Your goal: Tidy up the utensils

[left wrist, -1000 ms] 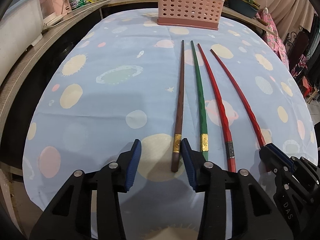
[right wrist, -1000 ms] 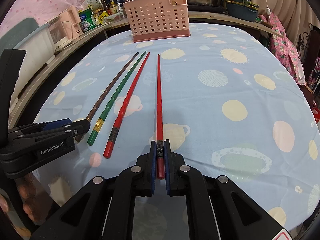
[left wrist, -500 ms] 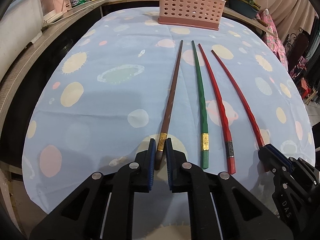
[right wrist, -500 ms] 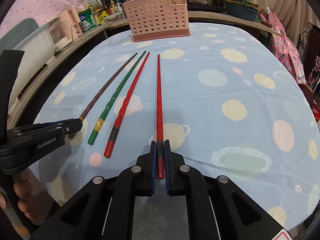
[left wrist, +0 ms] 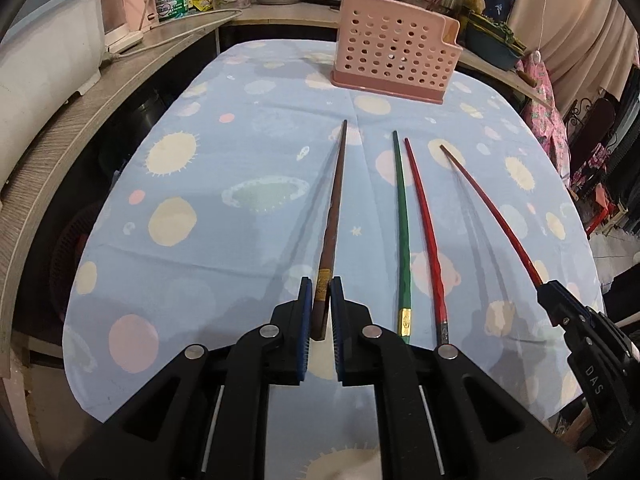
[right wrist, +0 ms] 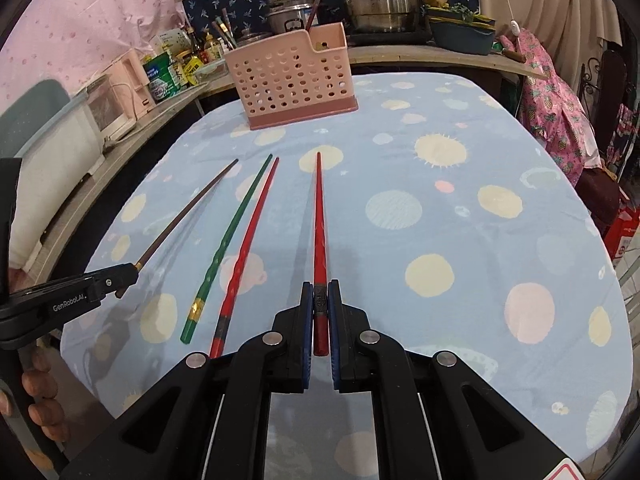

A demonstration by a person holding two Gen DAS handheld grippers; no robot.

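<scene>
My left gripper (left wrist: pixel 321 292) is shut on the thick end of a brown chopstick (left wrist: pixel 334 204) and holds it off the cloth, tip pointing away. My right gripper (right wrist: pixel 320 294) is shut on the end of a red chopstick (right wrist: pixel 319 216), also raised. A green chopstick (left wrist: pixel 402 232) and a second red chopstick (left wrist: pixel 426 232) lie side by side on the blue tablecloth between the two grippers. A pink perforated utensil basket (left wrist: pixel 394 62) stands at the far end of the table; it also shows in the right wrist view (right wrist: pixel 294 78).
The table wears a blue cloth with planet prints (left wrist: pixel 240 152). A wooden counter (left wrist: pixel 60 136) curves along the left with a white appliance (left wrist: pixel 44 52), jars and pots behind. Steel pots (right wrist: pixel 380 0) and a planter stand behind the basket. Pink cloth hangs at the right.
My left gripper closed on the brown chopstick and lifted it, swinging its tip left, away from the green one. My right gripper raised its red chopstick. Both views moved up and forward.
</scene>
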